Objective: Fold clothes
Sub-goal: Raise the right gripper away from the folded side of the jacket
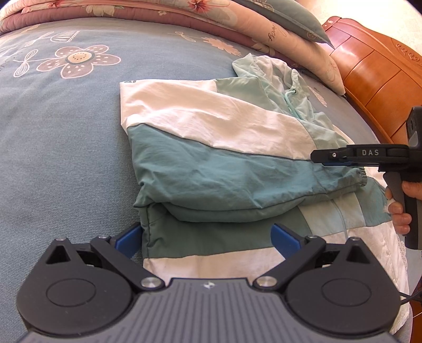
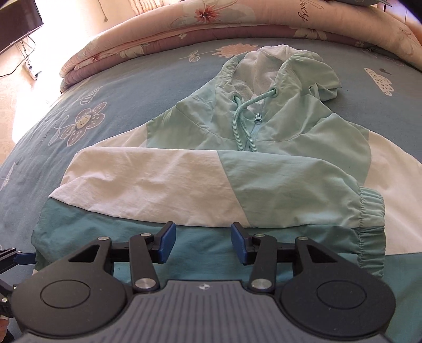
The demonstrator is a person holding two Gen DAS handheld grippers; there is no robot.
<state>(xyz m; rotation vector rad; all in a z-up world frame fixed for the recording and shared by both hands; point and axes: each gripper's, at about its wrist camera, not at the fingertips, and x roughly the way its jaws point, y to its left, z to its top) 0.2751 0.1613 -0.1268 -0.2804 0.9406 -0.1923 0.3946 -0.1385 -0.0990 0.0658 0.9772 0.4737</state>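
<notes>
Blue floral bedsheet [image 1: 66, 158], jacket [image 2: 211, 171] w/ sleeves folded; quilt [image 2: 184, 21] behind

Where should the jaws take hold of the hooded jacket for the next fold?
Probably the jacket at its bottom hem, coming from the near side: that edge lies flat and free nearest the grippers, both sleeves are already folded across, and the hood lies far.

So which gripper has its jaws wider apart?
The left gripper: its blue pads stand far apart, over the near edge of the jacket. On the right gripper the pads sit closer together.
</notes>
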